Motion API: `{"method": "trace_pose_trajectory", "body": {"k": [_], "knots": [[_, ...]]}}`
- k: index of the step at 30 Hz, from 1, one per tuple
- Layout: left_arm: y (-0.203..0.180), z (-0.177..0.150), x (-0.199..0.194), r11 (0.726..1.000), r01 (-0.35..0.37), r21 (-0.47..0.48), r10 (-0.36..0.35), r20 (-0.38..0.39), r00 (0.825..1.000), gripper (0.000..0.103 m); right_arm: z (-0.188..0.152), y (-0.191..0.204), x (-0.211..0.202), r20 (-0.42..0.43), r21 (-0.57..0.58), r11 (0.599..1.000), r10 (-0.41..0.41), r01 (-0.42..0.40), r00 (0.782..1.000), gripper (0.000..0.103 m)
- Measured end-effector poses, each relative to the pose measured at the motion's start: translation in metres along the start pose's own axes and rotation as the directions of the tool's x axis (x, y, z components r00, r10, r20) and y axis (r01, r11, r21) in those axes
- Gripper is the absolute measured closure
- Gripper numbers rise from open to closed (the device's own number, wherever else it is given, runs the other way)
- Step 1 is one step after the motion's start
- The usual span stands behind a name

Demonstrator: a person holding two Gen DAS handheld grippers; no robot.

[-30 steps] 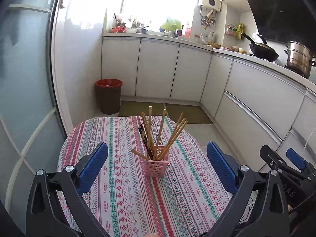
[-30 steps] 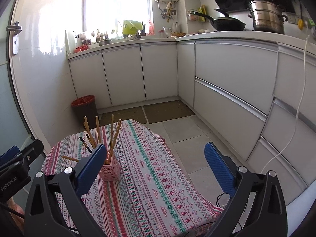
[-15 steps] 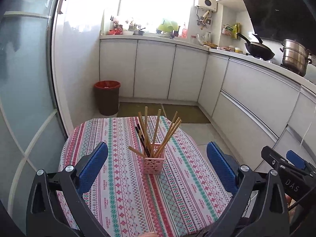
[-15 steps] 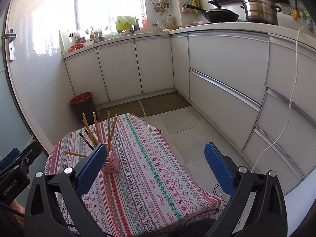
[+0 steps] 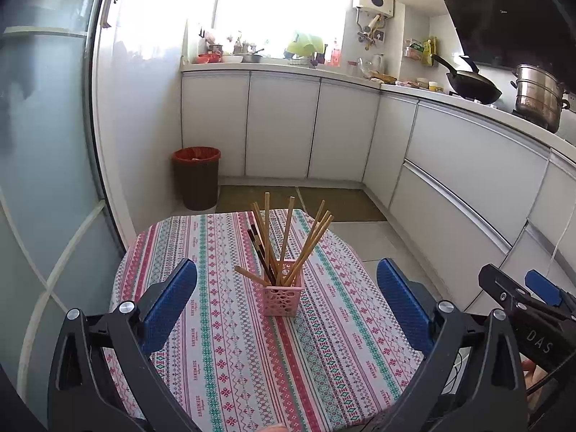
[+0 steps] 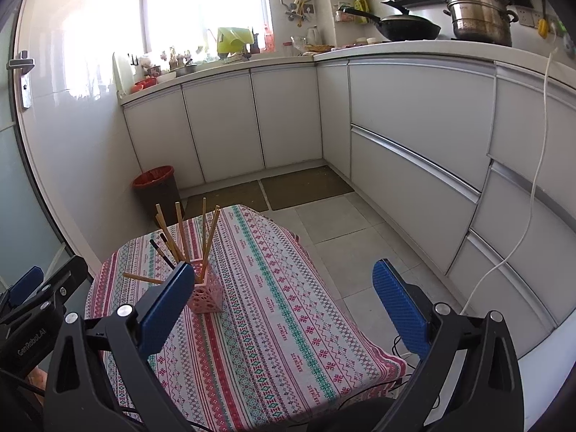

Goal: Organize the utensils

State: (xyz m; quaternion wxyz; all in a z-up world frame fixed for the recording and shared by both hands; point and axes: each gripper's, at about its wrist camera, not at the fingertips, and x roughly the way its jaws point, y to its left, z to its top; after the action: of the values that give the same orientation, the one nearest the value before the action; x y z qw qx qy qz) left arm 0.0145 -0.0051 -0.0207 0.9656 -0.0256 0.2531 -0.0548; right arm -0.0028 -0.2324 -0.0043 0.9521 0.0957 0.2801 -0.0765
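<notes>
A pink perforated holder (image 5: 281, 293) stands upright near the middle of the small table with a striped patterned cloth (image 5: 230, 342). Several wooden chopsticks (image 5: 309, 243) and dark ones (image 5: 260, 253) stand fanned out in it; one wooden stick leans low to the left. The holder also shows in the right wrist view (image 6: 205, 296), left of centre. My left gripper (image 5: 287, 309) is open and empty, held back above the table's near part. My right gripper (image 6: 279, 315) is open and empty, to the right of the holder.
White kitchen cabinets (image 5: 468, 176) run along the back and right. A dark bin with a red liner (image 5: 197, 176) stands on the floor by the glass door (image 5: 43, 165). A wok (image 6: 406, 28) and steel pot (image 6: 480, 14) sit on the counter. A white cable (image 6: 532, 194) hangs down.
Both grippers have pulled back and up from the table; the holder looks smaller and farther. Both stay open and empty. The holder and chopsticks have not moved.
</notes>
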Motion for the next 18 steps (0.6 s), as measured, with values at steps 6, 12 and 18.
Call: {"method": "trace_pose_trajectory", "body": {"k": [6, 12, 18], "knots": [[0.0012, -0.0004, 0.0016, 1.000, -0.003, 0.002, 0.003, -0.002, 1.000, 0.007, -0.0003, 0.0009, 0.0022, -0.010, 0.000, 1.000, 0.005, -0.005, 1.000, 0.007], [0.0001, 0.0003, 0.0040, 1.000, -0.002, 0.007, 0.002, -0.006, 1.000, 0.007, 0.0000, -0.0002, 0.0039, -0.016, 0.005, 1.000, 0.008, -0.008, 1.000, 0.007], [0.0012, -0.0007, 0.0062, 1.000, -0.002, 0.005, 0.002, -0.011, 1.000, 0.007, -0.0004, 0.0001, 0.0056, -0.021, 0.003, 1.000, 0.009, -0.009, 1.000, 0.007]]}}
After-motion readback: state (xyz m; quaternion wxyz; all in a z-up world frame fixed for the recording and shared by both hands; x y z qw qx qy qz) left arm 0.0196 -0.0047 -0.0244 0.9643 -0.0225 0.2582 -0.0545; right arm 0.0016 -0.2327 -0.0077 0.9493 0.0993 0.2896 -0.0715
